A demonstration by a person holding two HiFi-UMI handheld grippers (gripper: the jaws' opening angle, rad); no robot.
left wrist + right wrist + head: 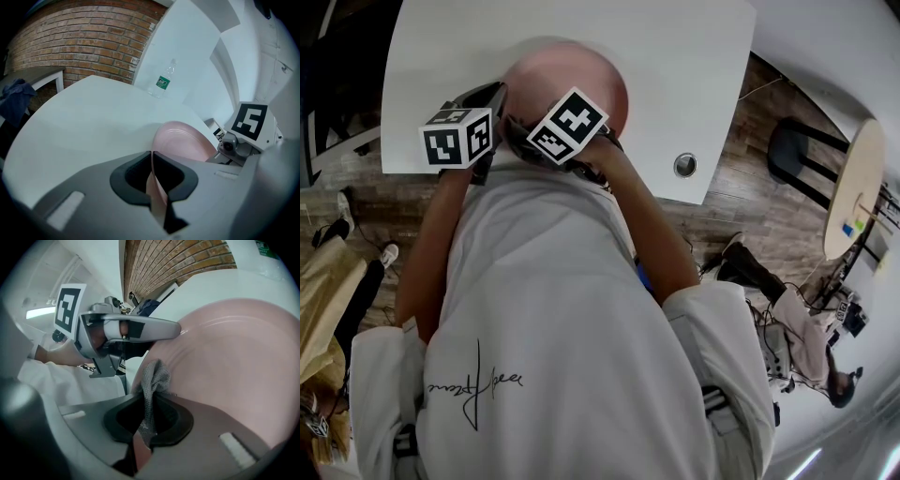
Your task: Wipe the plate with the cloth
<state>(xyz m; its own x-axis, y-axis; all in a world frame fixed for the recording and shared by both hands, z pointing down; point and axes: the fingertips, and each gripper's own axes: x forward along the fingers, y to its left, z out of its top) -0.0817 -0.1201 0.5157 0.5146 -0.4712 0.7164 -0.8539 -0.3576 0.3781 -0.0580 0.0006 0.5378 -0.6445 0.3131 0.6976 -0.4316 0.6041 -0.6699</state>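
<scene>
Clamps left hand-held gripper (152, 161) on the rim of the pink plate (187, 140), tilted over the white surface (84, 126). Pinches grey cloth (154, 376) in right hand-held gripper (151, 401), against the plate's face. Shows a bottle (164, 80) in left gripper view only; masks jaws behind marker cubes (457, 137) in head view.

The cloth (152, 380) pinched between my right fingers (80, 430) is grey with a fine mesh weave. The plate (185, 140) between my left fingers (84, 192) is plain pale pink. The fingers themselves are grey with black pads. Beyond them the table (84, 126) is white and the wall (89, 42) is red-brown brick.
</scene>
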